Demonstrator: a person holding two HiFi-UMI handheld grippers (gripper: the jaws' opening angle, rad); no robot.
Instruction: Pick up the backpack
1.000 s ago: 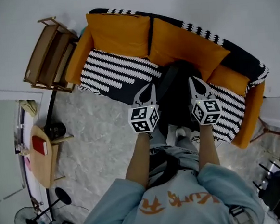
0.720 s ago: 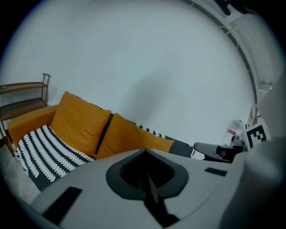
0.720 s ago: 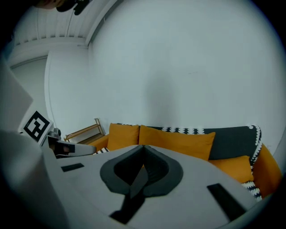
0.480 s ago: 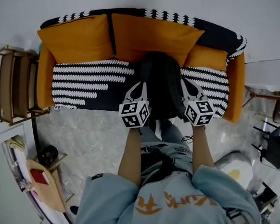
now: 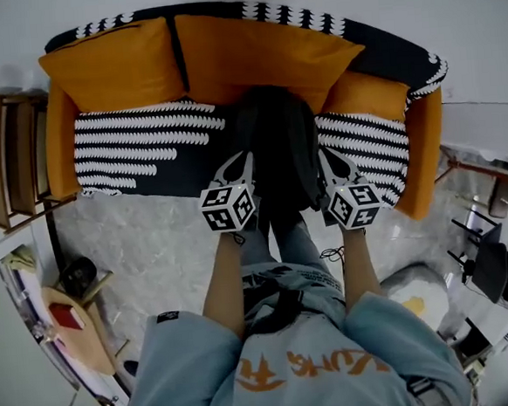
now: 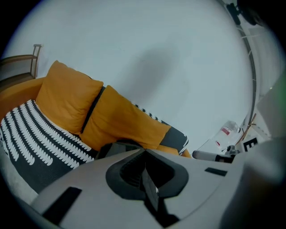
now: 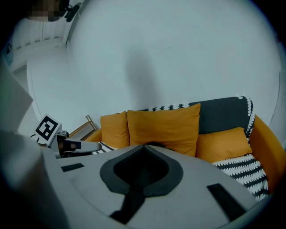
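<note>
A black backpack (image 5: 277, 143) stands upright in the middle of the orange sofa (image 5: 425, 154), leaning on the back cushions. My left gripper (image 5: 244, 160) is at the pack's left side and my right gripper (image 5: 325, 157) at its right side, both low at the seat's front. Both are shut with nothing between the jaws; whether they touch the pack I cannot tell. In the left gripper view the shut left gripper (image 6: 145, 153) points past the pack's dark top (image 6: 117, 146). The right gripper view shows the shut right gripper (image 7: 144, 147) and only a sliver of the pack (image 7: 156, 145).
A black-and-white striped throw (image 5: 144, 141) covers the seat. A wooden rack (image 5: 10, 160) stands left of the sofa. A small round table (image 5: 81, 343) with a red book (image 5: 68, 315) is at lower left. A white table (image 5: 485, 136) and a dark chair (image 5: 485, 263) are on the right.
Both grippers have come down and closer to the sofa, from above the backpack to either side of it. The head view has swung so that the sofa lies square ahead.
</note>
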